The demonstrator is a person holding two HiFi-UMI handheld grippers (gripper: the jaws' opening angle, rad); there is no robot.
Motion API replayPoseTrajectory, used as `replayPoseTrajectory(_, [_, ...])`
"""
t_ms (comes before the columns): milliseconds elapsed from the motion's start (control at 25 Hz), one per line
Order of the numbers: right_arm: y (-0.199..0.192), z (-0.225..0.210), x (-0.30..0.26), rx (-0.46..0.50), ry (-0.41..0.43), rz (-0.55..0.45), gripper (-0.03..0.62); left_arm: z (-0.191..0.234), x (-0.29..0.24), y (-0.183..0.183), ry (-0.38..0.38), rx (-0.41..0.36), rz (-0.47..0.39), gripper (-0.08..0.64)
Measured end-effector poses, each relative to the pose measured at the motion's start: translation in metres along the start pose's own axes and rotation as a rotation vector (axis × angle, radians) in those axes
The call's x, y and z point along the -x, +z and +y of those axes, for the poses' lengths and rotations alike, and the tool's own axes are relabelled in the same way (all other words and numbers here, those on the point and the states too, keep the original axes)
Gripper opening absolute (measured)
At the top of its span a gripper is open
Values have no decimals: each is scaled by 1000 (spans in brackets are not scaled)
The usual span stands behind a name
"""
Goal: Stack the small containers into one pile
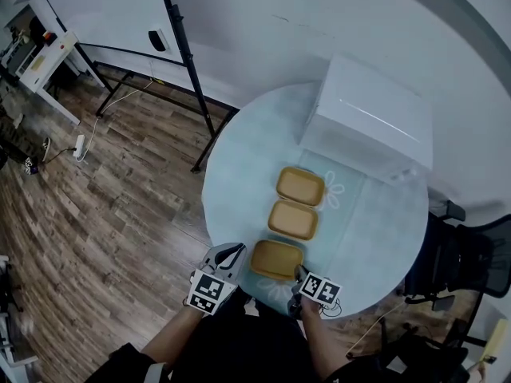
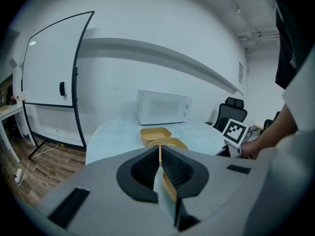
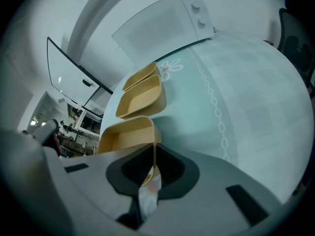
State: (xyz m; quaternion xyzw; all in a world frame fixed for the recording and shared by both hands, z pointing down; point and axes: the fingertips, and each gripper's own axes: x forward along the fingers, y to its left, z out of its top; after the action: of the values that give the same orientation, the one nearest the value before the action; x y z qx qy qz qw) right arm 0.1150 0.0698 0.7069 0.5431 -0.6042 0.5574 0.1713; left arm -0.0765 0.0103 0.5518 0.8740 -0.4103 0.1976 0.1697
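1. Pale blue cloth covers a round table standing on a wood-plank floor. A white microwave sits at the table's far edge and a whiteboard stands off to the left. Three tan containers lie in a line from the table's middle toward its near edge.
2. The near container sits right at the near edge. The middle container is just beyond it, almost touching, and the far container comes next, closest to the microwave. Nothing is stacked yet.
3. The left gripper has its jaws pinched together on the thin left wall of the near container. The right gripper is clamped the same way on the opposite wall, so both tools hold one tub by its rim.
4. Each grip catches only a narrow strip of wall. If the two grippers rise unevenly or pull apart, the wall will likely flex and the tub could tilt or slip free.
5. The tub is at the very near edge, so a slip during the lift would probably drop it off the table onto the floor or the person.
6. The middle container is so close that a low carry could knock it into the far one. The tub needs to come well clear of that rim first.
7. Lowered askew, a corner may catch the rim below and leave the tub perched at a tilt. Letting go with one gripper before it seats could tip it over.
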Motion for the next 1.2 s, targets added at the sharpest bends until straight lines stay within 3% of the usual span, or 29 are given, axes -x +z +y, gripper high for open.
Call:
replayPoseTrajectory(440, [33,27,37,-49,-3,-108,37,13,-8,8,-82,-40,-20,23])
replayPoseTrajectory(760, [93,50,45,-35,15,-154,37,20,-24,21,-86,-30,-29,23])
replayPoseTrajectory(1200, [187,53,12,-20,13,-153,37,44,-52,30,-51,-13,5,23])
